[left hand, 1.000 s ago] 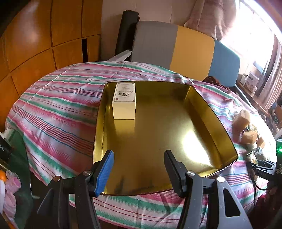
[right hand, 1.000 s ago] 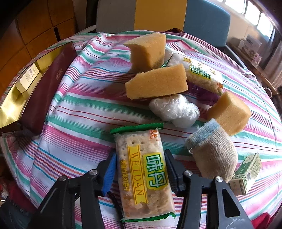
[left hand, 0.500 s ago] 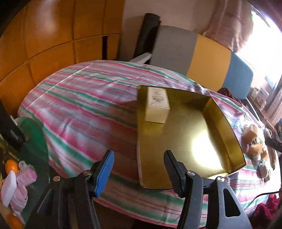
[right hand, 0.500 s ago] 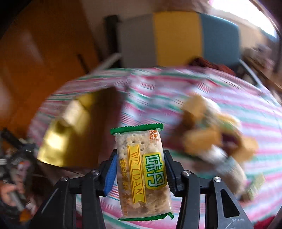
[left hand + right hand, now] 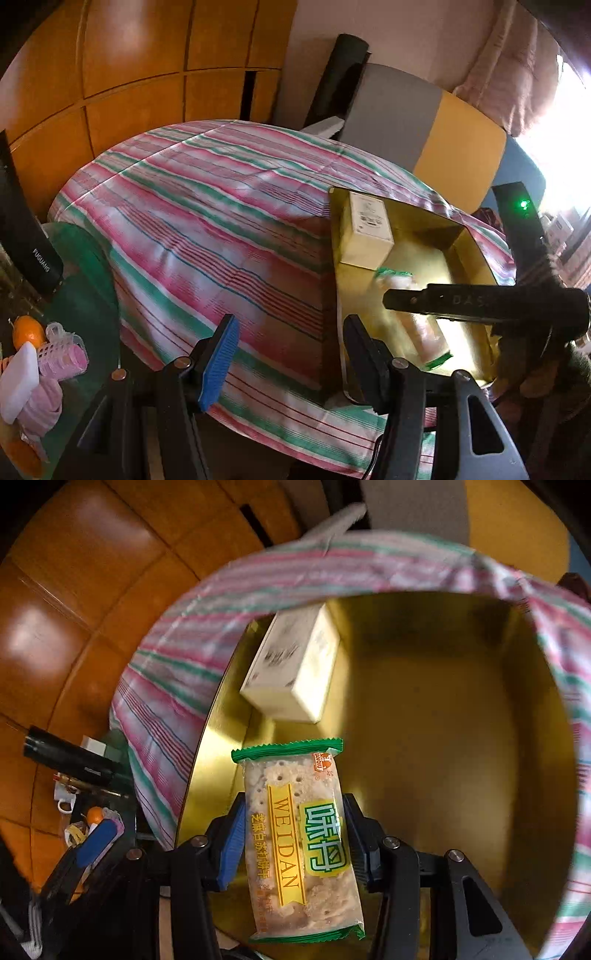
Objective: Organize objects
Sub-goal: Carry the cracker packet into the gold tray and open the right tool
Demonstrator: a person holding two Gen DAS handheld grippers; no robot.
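Right gripper (image 5: 293, 843) clamps a cracker pack (image 5: 297, 843) by its long sides, pads pressed against the wrapper, and holds it over the gold tray (image 5: 424, 738). Near the tray's far left corner lies a white box (image 5: 291, 668). Left gripper (image 5: 286, 356) hangs beside the tray's left edge over the striped cloth (image 5: 207, 229), its jaws partly apart with nothing between them. Blurred, the pack shows inside the tray, just beside the box.

striped tablecloth (image 5: 207, 229), wooden panels (image 5: 129, 74), orange (image 5: 27, 330), pink curlers (image 5: 62, 354)
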